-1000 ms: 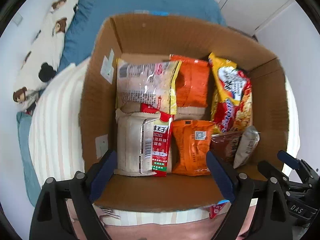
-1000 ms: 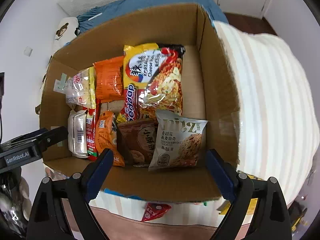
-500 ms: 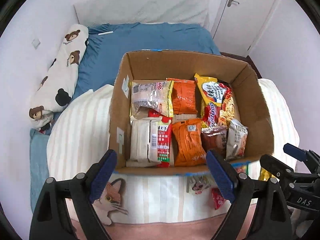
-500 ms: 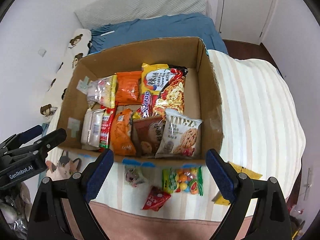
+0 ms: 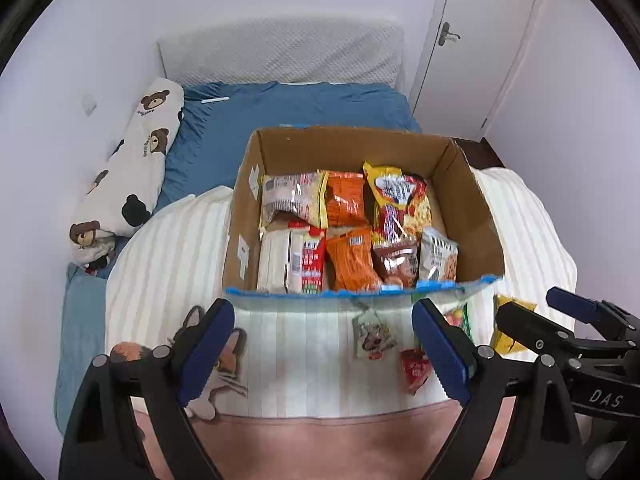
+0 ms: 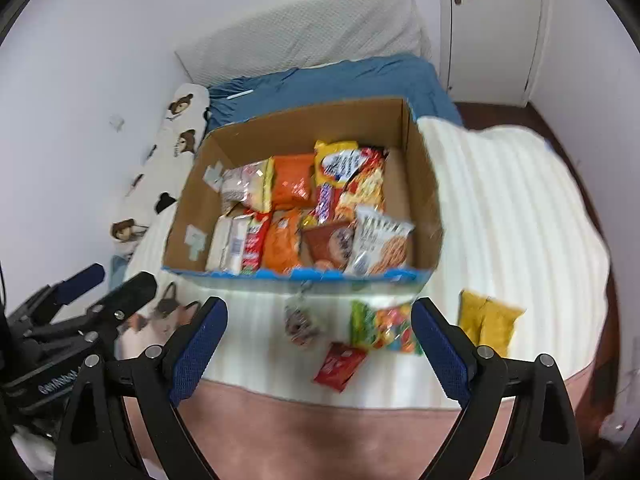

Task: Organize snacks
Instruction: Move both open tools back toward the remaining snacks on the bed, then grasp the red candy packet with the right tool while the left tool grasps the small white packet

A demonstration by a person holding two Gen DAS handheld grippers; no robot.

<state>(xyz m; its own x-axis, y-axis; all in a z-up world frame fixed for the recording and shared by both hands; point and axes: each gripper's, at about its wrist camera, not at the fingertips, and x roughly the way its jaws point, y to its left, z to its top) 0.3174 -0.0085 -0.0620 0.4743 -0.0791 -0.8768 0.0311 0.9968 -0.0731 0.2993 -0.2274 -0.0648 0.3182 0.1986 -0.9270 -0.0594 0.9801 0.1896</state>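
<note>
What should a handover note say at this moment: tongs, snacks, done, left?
Left tongs: open, empty.
Right tongs: open, empty.
Box on the bed: packets stand in rows inside.
Loose on the striped blanket before the box: cat packet, red packet, candy bag, yellow packet.
Done: most snacks boxed.
Left: box those four.

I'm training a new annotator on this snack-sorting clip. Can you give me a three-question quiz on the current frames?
1. True or false: both tools are shut on snacks.
2. How many packets lie on the blanket outside the cardboard box?
3. Which loose packet lies farthest right in the right wrist view: A red, B yellow, C multicoloured?

Key:
1. False: left tool and right tool are open, empty.
2. Four.
3. B, the yellow packet.
</note>
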